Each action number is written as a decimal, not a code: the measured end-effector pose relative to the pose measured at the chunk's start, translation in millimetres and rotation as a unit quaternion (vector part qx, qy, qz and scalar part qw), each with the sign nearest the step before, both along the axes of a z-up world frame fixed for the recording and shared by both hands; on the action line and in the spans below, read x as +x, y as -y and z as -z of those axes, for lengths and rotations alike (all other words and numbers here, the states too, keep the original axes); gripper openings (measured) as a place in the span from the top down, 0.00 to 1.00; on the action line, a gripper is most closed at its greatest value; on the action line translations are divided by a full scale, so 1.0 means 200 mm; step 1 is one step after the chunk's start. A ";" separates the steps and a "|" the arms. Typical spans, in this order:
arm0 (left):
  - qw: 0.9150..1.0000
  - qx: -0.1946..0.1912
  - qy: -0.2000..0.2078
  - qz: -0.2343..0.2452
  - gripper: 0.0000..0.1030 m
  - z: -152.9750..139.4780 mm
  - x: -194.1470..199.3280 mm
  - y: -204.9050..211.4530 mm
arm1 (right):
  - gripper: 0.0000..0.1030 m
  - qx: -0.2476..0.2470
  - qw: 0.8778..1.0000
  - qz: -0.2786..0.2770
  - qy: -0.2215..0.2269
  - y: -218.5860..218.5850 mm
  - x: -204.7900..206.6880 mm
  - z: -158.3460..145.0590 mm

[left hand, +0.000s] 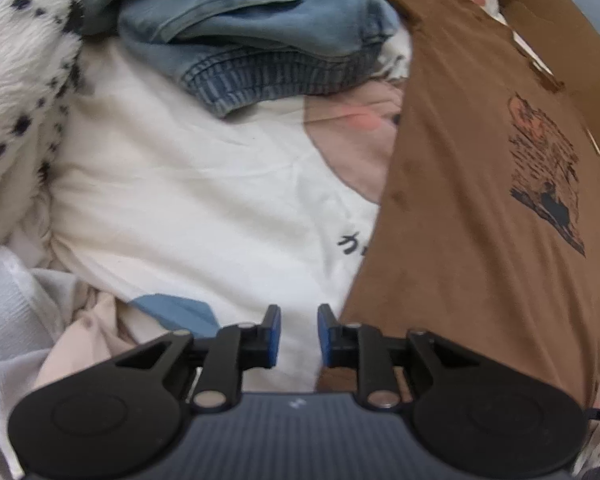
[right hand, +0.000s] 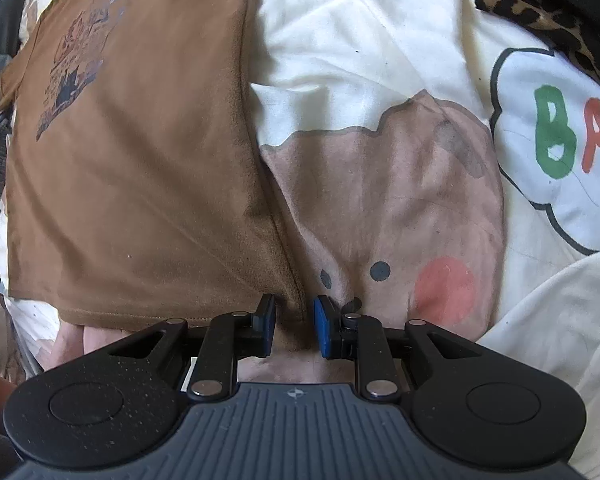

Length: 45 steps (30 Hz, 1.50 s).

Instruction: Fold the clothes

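A brown T-shirt (left hand: pixel 480 200) with a dark print lies flat on a cream cartoon-print bedsheet (left hand: pixel 180 200). My left gripper (left hand: pixel 299 316) points down beside the shirt's lower left edge. Its blue pads (left hand: pixel 274 332) stand apart, and only sheet shows between them. In the right wrist view the same brown T-shirt (right hand: pixel 132 160) fills the left half. My right gripper (right hand: pixel 295 306) hovers at its lower right corner, jaws apart. The shirt's side edge runs down into the gap, and the pads (right hand: pixel 323 328) do not press on it.
A crumpled denim garment (left hand: pixel 260 40) and a fluffy white spotted one (left hand: pixel 20 80) lie at the back left, with cardboard (left hand: pixel 580 60) at the back right. More pale clothes (left hand: pixel 8 320) sit near the left gripper. Leopard-print fabric (right hand: pixel 540 12) and a cream garment (right hand: pixel 560 320) lie to the right.
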State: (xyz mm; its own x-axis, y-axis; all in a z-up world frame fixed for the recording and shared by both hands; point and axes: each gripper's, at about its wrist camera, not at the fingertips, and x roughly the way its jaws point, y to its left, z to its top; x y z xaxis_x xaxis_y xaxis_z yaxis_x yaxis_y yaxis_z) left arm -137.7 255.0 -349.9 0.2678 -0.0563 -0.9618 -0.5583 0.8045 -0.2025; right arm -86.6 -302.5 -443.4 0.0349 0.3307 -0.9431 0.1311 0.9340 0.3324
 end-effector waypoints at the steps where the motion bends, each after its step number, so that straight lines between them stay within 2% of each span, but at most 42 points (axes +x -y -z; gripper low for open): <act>1: 1.000 -0.004 0.002 0.001 0.76 0.01 0.00 0.01 | 0.79 0.000 1.000 -0.003 0.000 0.00 0.00 0.00; 6: 1.000 -0.024 0.017 0.004 0.74 0.04 -0.02 0.05 | 0.79 -0.013 0.999 -0.030 -0.002 -0.06 0.03 0.02; 9: 0.999 -0.029 0.016 0.014 0.74 0.07 -0.03 0.09 | 0.86 -0.024 0.999 -0.046 -0.002 -0.08 0.04 0.03; 14: 0.999 -0.019 -0.003 0.026 0.75 0.15 -0.03 0.15 | 0.88 -0.033 0.998 -0.047 -0.002 -0.13 0.06 0.03; 16: 0.999 -0.014 -0.010 0.030 0.77 0.18 -0.04 0.17 | 0.91 -0.037 0.998 -0.048 -0.002 -0.13 0.06 0.03; 17: 0.999 -0.012 -0.010 0.033 0.86 0.18 -0.04 0.18 | 0.92 -0.038 0.998 -0.050 -0.001 -0.14 0.06 0.03; 18: 0.999 -0.011 -0.010 0.035 0.95 0.18 -0.05 0.18 | 0.92 -0.038 0.998 -0.052 0.000 -0.14 0.06 0.02; 27: 0.999 0.004 0.003 0.034 0.95 0.02 -0.13 0.07 | 0.94 -0.022 0.999 -0.044 0.015 -0.10 0.03 -0.04; 32: 0.999 0.006 -0.001 0.037 0.95 0.00 -0.12 0.04 | 0.90 -0.009 0.999 -0.031 0.011 -0.10 0.02 -0.02; 34: 0.999 0.006 -0.004 0.037 0.95 0.01 -0.11 0.04 | 0.79 -0.005 0.999 -0.031 0.012 -0.11 0.01 0.00; 37: 0.999 0.006 -0.009 0.038 0.95 0.01 -0.12 0.04 | 0.70 -0.009 0.999 -0.039 0.011 -0.12 -0.01 0.03; 41: 0.999 0.005 -0.014 0.038 0.95 0.02 -0.12 0.04 | 0.69 -0.005 0.999 -0.045 0.015 -0.12 0.00 0.06; 42: 0.999 0.005 -0.014 0.037 0.95 0.02 -0.12 0.04 | 0.75 -0.001 0.999 -0.049 0.013 -0.12 0.00 0.06; 43: 0.999 0.006 -0.014 0.037 0.95 0.02 -0.12 0.05 | 0.93 0.002 0.998 -0.056 0.010 -0.11 0.00 0.06; 44: 0.999 0.007 -0.014 0.038 0.95 0.01 -0.11 0.05 | 0.98 0.006 0.998 -0.063 0.006 -0.11 -0.01 0.06; 45: 0.999 0.007 -0.014 0.040 0.95 0.00 -0.11 0.05 | 0.98 0.008 0.998 -0.066 0.004 -0.12 0.00 0.06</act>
State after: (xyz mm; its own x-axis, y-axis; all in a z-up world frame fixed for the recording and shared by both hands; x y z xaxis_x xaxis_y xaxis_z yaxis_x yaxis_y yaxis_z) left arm -159.8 244.1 -350.4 0.2359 -0.0622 -0.9698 -0.4982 0.8491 -0.1757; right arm -87.3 -278.7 -454.5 -0.0018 0.3479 -0.9375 0.0052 0.9375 0.3479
